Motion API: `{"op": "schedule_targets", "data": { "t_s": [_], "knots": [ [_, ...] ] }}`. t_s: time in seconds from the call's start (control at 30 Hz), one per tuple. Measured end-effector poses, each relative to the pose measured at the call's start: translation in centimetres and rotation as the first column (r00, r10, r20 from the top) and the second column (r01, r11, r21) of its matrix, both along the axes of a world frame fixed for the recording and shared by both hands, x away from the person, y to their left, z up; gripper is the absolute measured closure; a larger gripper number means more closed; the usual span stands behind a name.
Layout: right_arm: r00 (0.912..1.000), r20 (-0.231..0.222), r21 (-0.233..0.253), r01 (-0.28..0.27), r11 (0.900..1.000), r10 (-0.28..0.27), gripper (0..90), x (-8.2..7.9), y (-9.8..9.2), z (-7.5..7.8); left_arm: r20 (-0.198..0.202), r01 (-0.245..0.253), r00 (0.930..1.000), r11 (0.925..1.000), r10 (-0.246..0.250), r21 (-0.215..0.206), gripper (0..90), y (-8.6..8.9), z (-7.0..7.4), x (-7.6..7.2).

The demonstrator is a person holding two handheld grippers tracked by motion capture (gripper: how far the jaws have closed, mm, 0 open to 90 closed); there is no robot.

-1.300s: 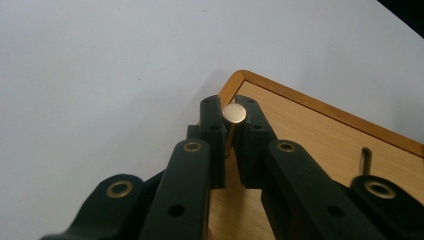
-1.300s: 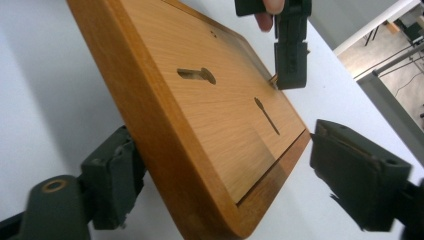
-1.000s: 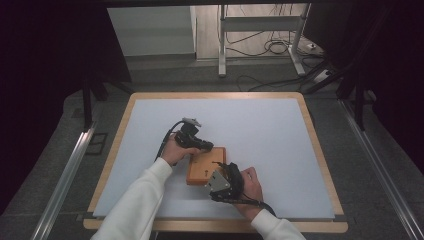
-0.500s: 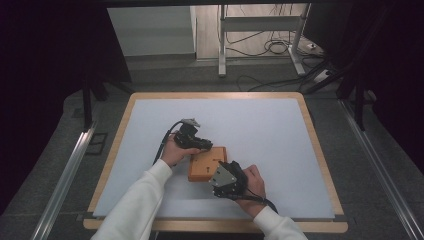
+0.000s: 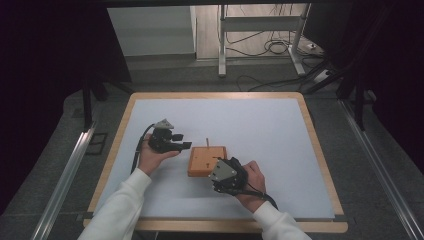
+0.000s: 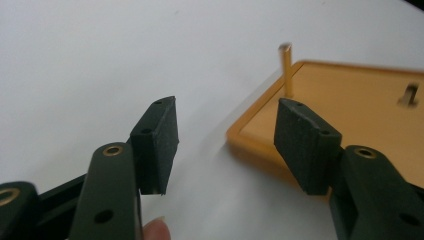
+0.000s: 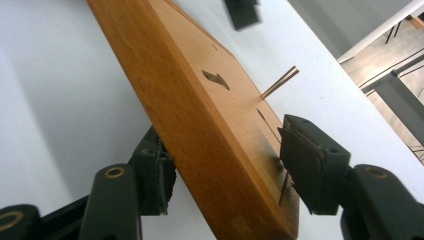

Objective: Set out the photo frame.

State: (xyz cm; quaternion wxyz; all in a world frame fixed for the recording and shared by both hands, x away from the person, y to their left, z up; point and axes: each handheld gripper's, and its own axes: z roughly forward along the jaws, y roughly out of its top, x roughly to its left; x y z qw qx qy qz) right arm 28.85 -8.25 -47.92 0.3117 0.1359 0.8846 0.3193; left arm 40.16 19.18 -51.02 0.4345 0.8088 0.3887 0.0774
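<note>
A square wooden board (image 5: 202, 162) lies on the white table mat, with a thin wooden peg (image 5: 206, 142) standing at its far edge. My right gripper (image 5: 219, 163) is at the board's near right corner. In the right gripper view its jaws clamp the board (image 7: 210, 110) across its thickness, one pad under it and one on top; the gripper (image 7: 225, 170) is shut on it. My left gripper (image 5: 186, 145) hovers open just left of the board. In the left gripper view the board's corner (image 6: 360, 105) and the peg (image 6: 286, 70) lie beyond the open gripper (image 6: 230, 132).
The white mat (image 5: 280, 130) sits in a wooden frame (image 5: 320, 150), with wide free room on all sides of the board. Small dark slots (image 7: 215, 77) mark the board's top. Beyond the table are a metal stand (image 5: 260, 35) and cables on the floor.
My right gripper has moved forward onto the board's near corner and closed on it, and the board has shifted slightly away. The left gripper has stayed about where it was.
</note>
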Motion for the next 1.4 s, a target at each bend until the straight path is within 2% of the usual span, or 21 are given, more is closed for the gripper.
{"op": "schedule_targets", "data": {
  "t_s": [0.17,0.33,0.63,0.73,0.87,1.1,1.4],
  "knots": [
    [0.9999,-0.004,-0.024,0.017,1.0,-0.017,45.8,0.6,0.2,0.8,-0.014,-0.025,0.9996,0.9997,0.025,-0.005,41.7,1.9,-0.8,-0.9],
    [0.9997,-0.005,-0.031,0.025,0.999,-0.026,48.6,1.2,0.4,1.6,-0.021,-0.024,0.9995,0.9997,0.024,0.001,41.8,2.3,-1.0,-1.1],
    [0.9994,-0.029,-0.062,0.015,0.998,-0.017,51.0,2.2,0.6,2.6,-0.002,0.001,1.0,0.9994,-0.001,0.034,41.8,2.3,-1.1,-2.1],
    [0.9992,-0.037,-0.073,0.014,0.997,-0.017,51.7,2.5,0.7,2.9,0.0,0.0,1.0,0.9998,0.0,0.019,41.9,2.2,-1.1,-2.3],
    [0.9991,-0.038,-0.077,0.013,0.997,-0.016,52.8,2.8,0.8,3.1,0.006,0.014,0.9999,0.9992,-0.014,0.036,41.8,1.8,-1.1,-2.6],
    [0.9987,-0.049,-0.083,0.006,0.997,-0.01,53.6,3.3,0.9,3.6,-0.004,0.026,0.9997,0.9982,-0.026,0.054,41.4,1.5,-1.4,-2.6],
    [0.9959,-0.09,-0.087,-0.019,0.996,0.011,56.1,4.7,1.1,4.5,-0.018,0.032,0.9994,0.9975,-0.031,0.063,41.1,1.7,-1.8,-2.4]
  ]
}}
